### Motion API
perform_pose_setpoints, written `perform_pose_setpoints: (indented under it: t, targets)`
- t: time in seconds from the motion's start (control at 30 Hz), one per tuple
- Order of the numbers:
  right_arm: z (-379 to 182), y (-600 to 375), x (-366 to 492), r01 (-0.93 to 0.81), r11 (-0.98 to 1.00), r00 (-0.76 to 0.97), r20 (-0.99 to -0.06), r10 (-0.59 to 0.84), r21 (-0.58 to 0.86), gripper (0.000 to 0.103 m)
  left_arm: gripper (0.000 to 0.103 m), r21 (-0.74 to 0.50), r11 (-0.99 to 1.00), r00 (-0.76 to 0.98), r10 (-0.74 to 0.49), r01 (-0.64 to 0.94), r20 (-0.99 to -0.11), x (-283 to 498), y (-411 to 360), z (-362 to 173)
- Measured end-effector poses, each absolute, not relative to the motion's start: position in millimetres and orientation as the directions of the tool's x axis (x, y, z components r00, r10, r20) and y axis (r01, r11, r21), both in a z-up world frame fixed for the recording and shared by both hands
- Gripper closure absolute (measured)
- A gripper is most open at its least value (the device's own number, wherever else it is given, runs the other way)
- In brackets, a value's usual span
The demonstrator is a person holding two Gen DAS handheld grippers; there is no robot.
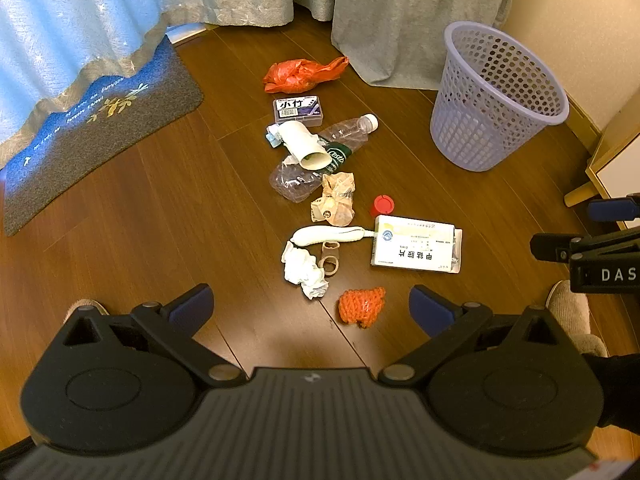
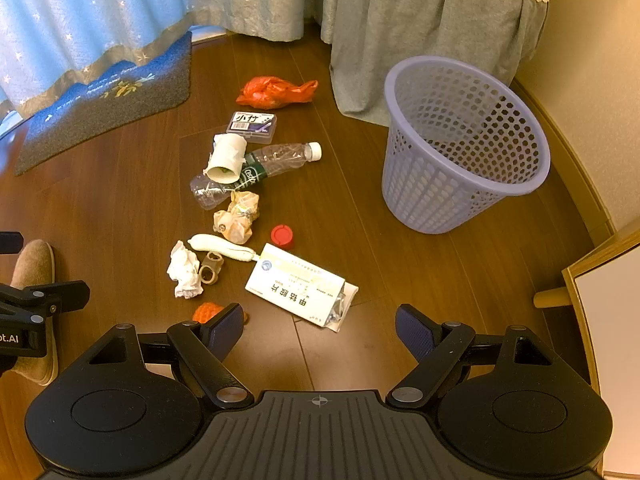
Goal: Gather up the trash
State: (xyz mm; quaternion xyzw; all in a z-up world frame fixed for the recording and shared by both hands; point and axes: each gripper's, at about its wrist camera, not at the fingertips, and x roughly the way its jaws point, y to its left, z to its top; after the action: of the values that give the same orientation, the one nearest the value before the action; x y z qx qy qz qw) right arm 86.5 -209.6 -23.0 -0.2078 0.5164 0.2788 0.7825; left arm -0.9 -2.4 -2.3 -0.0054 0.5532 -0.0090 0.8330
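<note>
Trash is lying scattered in a loose line on the wooden floor (image 1: 160,208): a red plastic bag (image 1: 302,75) farthest away, then a small purple box (image 1: 298,109), a white paper cup (image 1: 306,145) resting on a crushed clear bottle (image 1: 320,156), a crumpled wrapper (image 1: 336,199), a red cap (image 1: 382,204), a white medicine box (image 1: 416,245), a wad of white tissue (image 1: 304,269) and an orange knitted piece (image 1: 362,306) nearest. A lilac mesh basket (image 2: 460,144) is standing upright well apart to the right of it, beside the grey curtain (image 2: 400,20). The left gripper (image 1: 310,310) and the right gripper (image 2: 320,330) are both hovering above the floor, tilted steeply down, fingers spread wide and gripping nothing.
</note>
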Motion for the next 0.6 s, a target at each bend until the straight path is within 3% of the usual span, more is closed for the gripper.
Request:
perform_pose_setpoints:
  t: [0.6]
  targets:
    - [-24.3,-210.3,85.8,-0.651,0.758,0.308,-0.925,0.221,-0.036,0.022,0.001,-0.024,1.0,0.382,-0.021,-0.003,-0.924,-1.3,-1.3,-3.7]
